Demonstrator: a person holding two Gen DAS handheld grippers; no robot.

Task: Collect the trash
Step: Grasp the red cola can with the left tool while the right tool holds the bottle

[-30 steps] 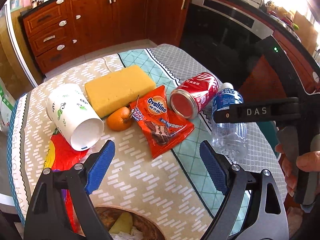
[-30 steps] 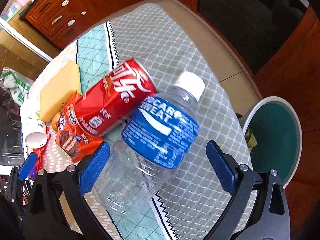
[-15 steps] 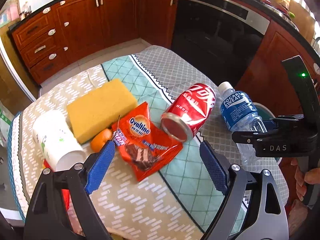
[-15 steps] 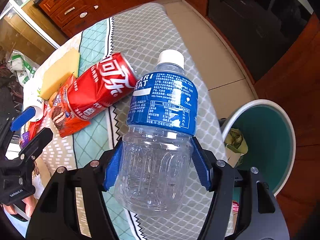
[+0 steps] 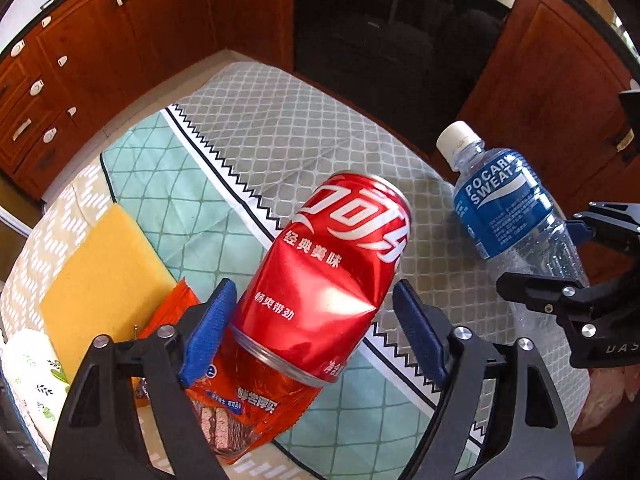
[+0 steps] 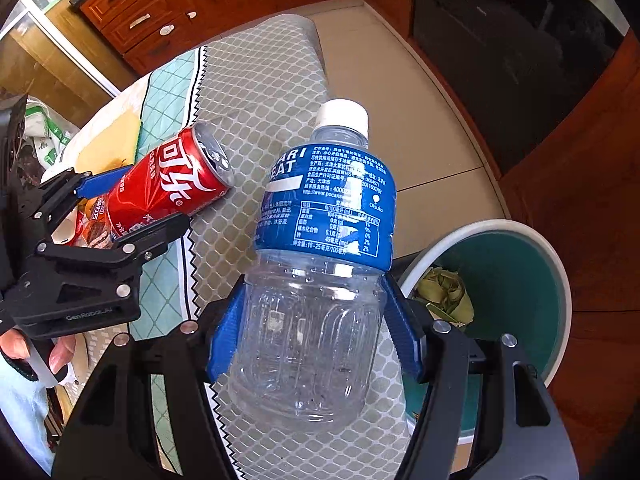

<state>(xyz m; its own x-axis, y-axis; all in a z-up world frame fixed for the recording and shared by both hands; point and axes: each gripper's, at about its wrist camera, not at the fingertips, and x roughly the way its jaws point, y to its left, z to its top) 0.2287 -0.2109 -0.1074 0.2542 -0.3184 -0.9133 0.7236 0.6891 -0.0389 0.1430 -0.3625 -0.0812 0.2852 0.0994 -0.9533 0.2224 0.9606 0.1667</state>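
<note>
A round table under a patterned cloth (image 5: pixel 280 128) of grey lattice, mint diamonds and beige dashes fills most of both views, with dark red-brown wooden kitchen cabinets (image 5: pixel 100 52) behind it. Beside the table's edge on the floor stands a round teal waste bin with a pale rim (image 6: pixel 516 280), holding a crumpled green scrap. On the cloth lies a flat yellow rectangular sponge (image 5: pixel 100 280), and just beside it, at the frame edge, a white paper cup with a leaf print (image 5: pixel 28 376). The clear plastic bottle with a blue label and white cap (image 6: pixel 320 240) sits in the right gripper (image 6: pixel 316 336), whose blue pads (image 6: pixel 222 340) press against its ribbed lower body on both sides, a firm hold; the bottle is off the cloth and tilted, near the bin (whether it is over the rim I cannot tell). The dented red drinks can (image 5: pixel 332 276) lies on its side, its lower end resting on an orange foil snack packet (image 5: pixel 248 408). The left gripper (image 5: pixel 316 336) straddles the can; its jaws have just been closing, the left pad (image 5: pixel 210 332) is at the can's wall while the right pad stands a little apart, so the can is between them and not clamped.
</note>
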